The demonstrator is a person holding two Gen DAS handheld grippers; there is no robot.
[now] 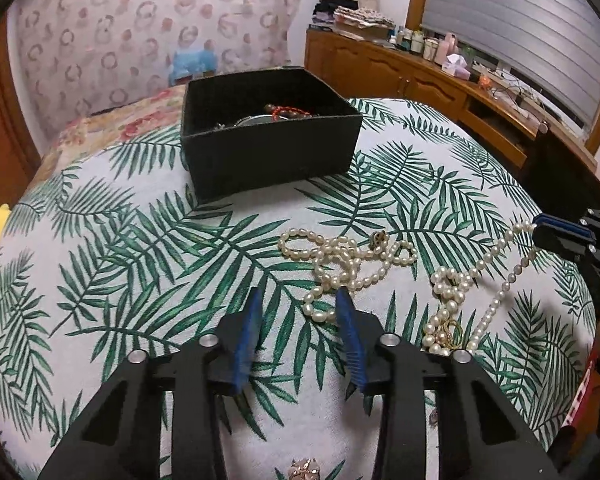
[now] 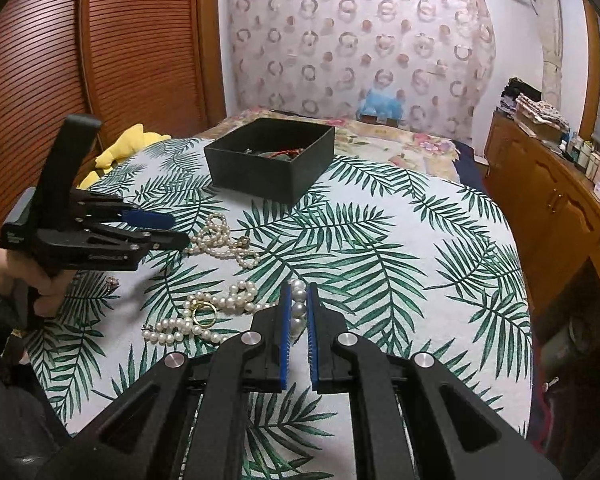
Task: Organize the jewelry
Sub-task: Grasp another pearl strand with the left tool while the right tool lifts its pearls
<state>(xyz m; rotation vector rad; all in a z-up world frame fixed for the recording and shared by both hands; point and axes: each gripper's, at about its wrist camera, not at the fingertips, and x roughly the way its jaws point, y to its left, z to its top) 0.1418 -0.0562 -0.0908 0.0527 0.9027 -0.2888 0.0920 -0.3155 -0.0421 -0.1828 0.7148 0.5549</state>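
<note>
On the palm-leaf printed bedspread (image 2: 400, 240) I've got two strings of cream pearls to clear, and the open black square box (image 2: 272, 156) sits at the far end, already holding some red beads and other pieces; that's where everything goes.

My right gripper (image 2: 299, 312) is clamped on the chunkier pearl necklace (image 2: 220, 300); its blue pads are pinched tight on a couple of big round pearls, and the rest of the strand trails off to the left across the cloth, tangled around a thin gold ring (image 2: 204, 314); so I'm holding one end only, and most of it lies on the bed.

My left gripper (image 1: 298, 300) is partly closed with nothing between the blue pads; the pads stand clearly apart over bare fabric; the finer pearl necklace with the small gold clasp (image 1: 348, 260) lies just beyond and to the right of the tips, its loops running left to right across my line of approach; one loop curls close against the right-hand pad.

Now the thing that matters: the box is straight ahead and far from both grippers, slightly left of my right one; the held strand's long tail drags from the left, so I reckon it wants a good lift before travelling, or the ring may come along or snag.
</note>
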